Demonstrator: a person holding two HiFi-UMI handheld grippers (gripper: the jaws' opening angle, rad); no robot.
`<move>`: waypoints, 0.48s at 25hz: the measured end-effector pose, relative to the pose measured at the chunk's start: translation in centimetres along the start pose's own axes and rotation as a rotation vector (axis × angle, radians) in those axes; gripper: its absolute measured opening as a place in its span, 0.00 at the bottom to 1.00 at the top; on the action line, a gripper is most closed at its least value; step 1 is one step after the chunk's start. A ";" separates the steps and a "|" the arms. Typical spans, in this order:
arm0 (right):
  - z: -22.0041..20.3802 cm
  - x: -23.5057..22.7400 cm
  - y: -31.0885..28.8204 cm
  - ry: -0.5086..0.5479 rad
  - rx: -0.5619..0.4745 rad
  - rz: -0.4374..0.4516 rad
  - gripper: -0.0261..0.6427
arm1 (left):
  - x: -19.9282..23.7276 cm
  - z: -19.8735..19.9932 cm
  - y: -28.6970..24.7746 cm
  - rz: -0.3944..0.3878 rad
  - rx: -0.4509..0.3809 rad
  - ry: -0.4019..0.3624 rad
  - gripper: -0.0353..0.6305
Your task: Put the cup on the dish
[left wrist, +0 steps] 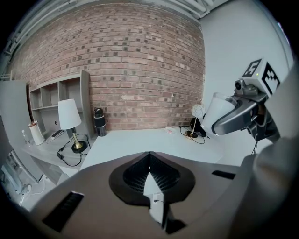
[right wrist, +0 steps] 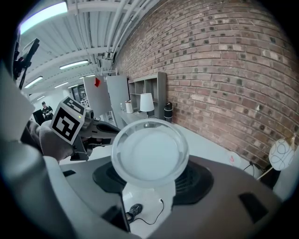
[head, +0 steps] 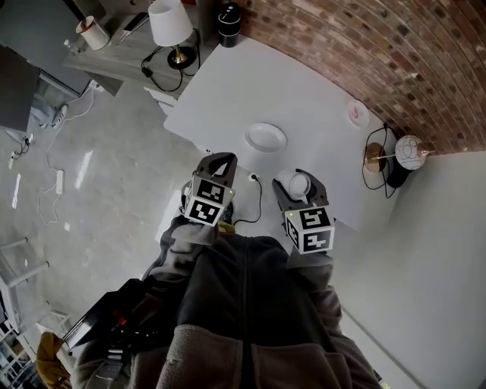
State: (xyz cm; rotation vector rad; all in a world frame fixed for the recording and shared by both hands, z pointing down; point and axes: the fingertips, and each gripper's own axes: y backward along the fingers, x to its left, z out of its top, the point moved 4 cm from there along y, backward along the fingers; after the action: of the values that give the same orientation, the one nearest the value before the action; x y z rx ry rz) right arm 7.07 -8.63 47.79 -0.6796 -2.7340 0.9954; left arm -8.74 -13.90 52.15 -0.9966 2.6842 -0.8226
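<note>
- The white tabletop (head: 304, 83) has its long far edge along the brick wall, and its near edge lies just under both my grippers.
- The dish (head: 266, 138) sits close to that near edge, about midway along it, with bare tabletop all round it and a wide open stretch behind it up to the wall.
- A black bottle (head: 228, 23) stands at the far left corner.
- A small saucer (head: 357, 114) lies by the wall edge.
- A globe lamp (head: 410, 152) stands at the right end by the wall, well apart from the dish.
- My right gripper (head: 301, 179) has its jaws spread wide and clamped on the cup (right wrist: 150, 156), one pad on each side of its wall. The cup's open mouth is turned back along the jaws.
- The cup hangs in the air over the near edge, near the dish but apart from it, on its near right side.
- My left gripper (head: 218, 161) hovers over the near edge at the dish's left, with its jaws closed together so the pads meet at the tips.
</note>
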 end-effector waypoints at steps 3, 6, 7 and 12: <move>-0.2 0.0 -0.9 0.000 0.011 0.001 0.42 | 0.4 -0.4 -0.9 -0.020 0.008 0.006 0.06; -0.9 -0.2 -2.0 -0.009 0.027 0.009 0.42 | 0.5 -0.9 -1.9 -0.030 0.015 0.015 0.06; -1.1 -0.3 -2.4 -0.013 0.033 0.013 0.42 | 0.5 -1.0 -2.3 -0.032 0.014 0.020 0.06; -2.3 -1.3 -4.7 0.001 0.035 0.042 0.42 | 0.5 -1.9 -4.8 -0.018 0.028 0.049 0.06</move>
State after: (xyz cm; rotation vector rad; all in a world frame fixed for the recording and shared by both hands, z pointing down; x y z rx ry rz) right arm 7.21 -11.11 52.64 -0.7341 -2.7049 1.0494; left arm -7.06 -16.36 56.40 -1.0085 2.7005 -0.8962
